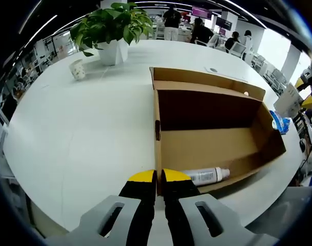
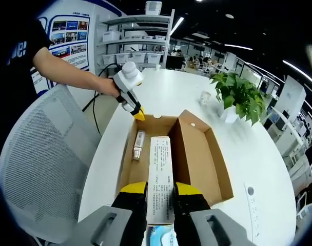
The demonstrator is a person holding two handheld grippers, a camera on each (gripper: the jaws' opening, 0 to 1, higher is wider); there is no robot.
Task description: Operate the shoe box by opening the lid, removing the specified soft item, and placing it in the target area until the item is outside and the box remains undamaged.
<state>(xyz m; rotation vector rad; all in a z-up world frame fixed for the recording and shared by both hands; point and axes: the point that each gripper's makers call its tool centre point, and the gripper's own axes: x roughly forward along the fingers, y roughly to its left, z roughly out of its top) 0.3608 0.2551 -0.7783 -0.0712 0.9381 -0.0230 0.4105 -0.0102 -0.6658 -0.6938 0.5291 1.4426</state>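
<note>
A: Cardboard shoe box (image 1: 212, 146) open already?

B: Open, yes. Lid (image 1: 207, 79) folded back on the far side. No tear or crush to be seen anywhere on the walls.

A: And the tongs?

B: Left gripper (image 1: 156, 177) pinched tight on one end wall of the box, likely steadying it on the white table (image 1: 84, 128). Right gripper (image 2: 160, 188) clamped on a long white printed pack (image 2: 160, 159), with a jaw pressed to either side of it.

A: The soft item, then?

B: Probably. Flat and rather limp by the look of it, though hard to swear to. Gripped at its near end in the right gripper view, with the far end reaching out over the box. Floor bare in the left gripper view, apart from a white tube (image 1: 207, 176) beside one long wall, near the left gripper's end. So judged raised off the bottom, up at the opposite end.

A: Fully outside?

B: Cannot tell. Partly over the opening, by the look of it.

A: Left to do?

B: Lifting clear without dragging on the wall, carrying to the target area, setting down, letting go. No marked target area to be made out. Also something blue and white (image 2: 161, 238) just below the right jaws, too cropped to name.
</note>
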